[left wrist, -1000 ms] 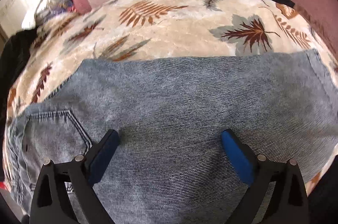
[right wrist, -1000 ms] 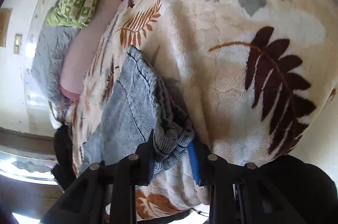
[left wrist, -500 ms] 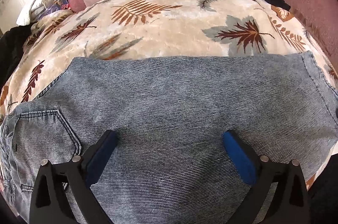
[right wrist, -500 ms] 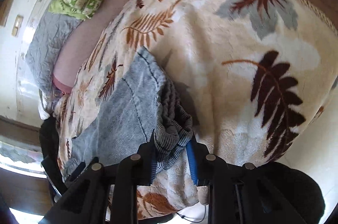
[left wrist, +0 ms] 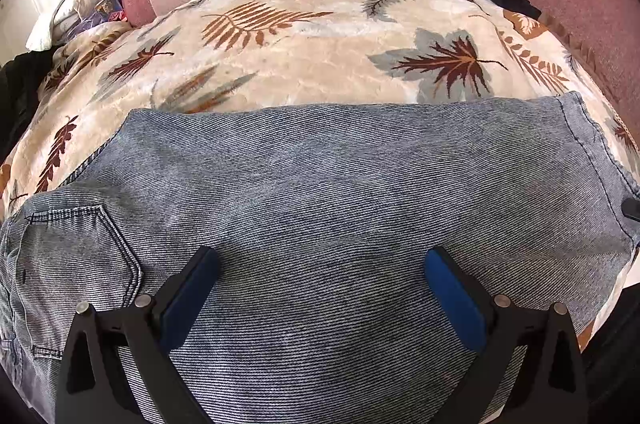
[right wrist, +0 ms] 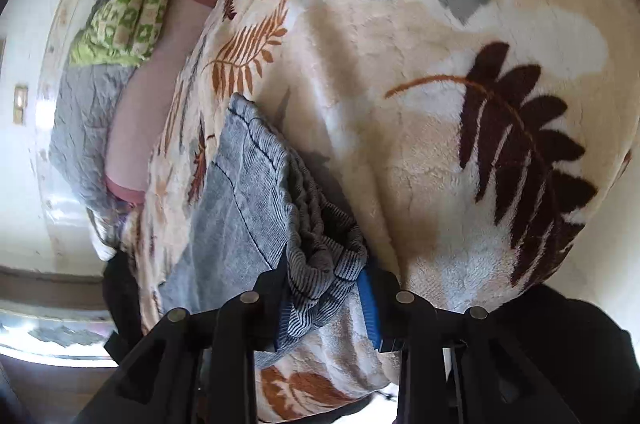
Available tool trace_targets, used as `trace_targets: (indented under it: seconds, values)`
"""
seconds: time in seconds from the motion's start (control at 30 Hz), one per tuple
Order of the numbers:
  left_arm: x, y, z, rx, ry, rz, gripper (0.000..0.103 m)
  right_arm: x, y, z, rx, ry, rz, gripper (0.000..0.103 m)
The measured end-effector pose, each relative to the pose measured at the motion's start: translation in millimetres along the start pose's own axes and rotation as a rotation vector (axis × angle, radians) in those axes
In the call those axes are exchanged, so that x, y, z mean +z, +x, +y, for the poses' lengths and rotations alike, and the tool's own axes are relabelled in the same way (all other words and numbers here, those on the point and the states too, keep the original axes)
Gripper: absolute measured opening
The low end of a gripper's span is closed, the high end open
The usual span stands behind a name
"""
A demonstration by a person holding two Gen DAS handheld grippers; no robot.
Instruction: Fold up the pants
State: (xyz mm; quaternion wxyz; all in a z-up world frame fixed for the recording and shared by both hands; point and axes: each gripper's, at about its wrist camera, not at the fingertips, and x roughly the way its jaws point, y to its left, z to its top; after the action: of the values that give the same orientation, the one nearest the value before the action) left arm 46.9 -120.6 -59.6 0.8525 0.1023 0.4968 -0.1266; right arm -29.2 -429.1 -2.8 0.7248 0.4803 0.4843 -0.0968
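Pants [left wrist: 340,184]: left claw [left wrist: 322,264] opening wide above them; right claw [right wrist: 324,284], opening, pinches their bunched hem.

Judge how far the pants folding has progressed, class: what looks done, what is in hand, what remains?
Done: the jeans lie flat in a folded layer on the leaf-print blanket. In hand: the right gripper has the bunched hem end between its fingers, jaws opening; the left gripper hangs wide open over the denim, holding nothing. Left: probably another fold across to make a compact stack.
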Motion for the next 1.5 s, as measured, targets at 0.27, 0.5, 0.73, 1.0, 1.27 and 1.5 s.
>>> trace_targets:
  seconds: [0.27,0.5,0.73,1.0,1.27,1.5]
  values:
    - [0.9,-0.1,0.4,-0.007,-0.005,0.007,0.103,-20.8,-35.3,79.3,-0.063,-0.285,-0.14,0.018]
    - [5.6,-32.0,53.7,-0.144,-0.202,-0.051,0.094,-102.0,-32.7,214.8,-0.004,-0.731,-0.188,0.018]
    - [-17.2,-96.6,165.4,-0.034,-0.421,-0.206,0.094,-222.6,76.1,250.1,0.029,-1.021,0.062,0.019]
    - [-23.0,-118.1,179.5,-0.049,-0.408,-0.196,0.094,-237.6,93.7,222.0,0.187,-0.984,0.157,0.069]
    - [6.6,-106.5,91.4,-0.19,-0.221,-0.152,0.094,-178.9,40.5,142.1,0.234,-0.667,0.141,0.071]
    - [-29.5,-25.4,57.6,-0.021,-0.074,0.056,0.096,-103.0,19.7,105.8,0.388,-0.336,0.121,0.07]
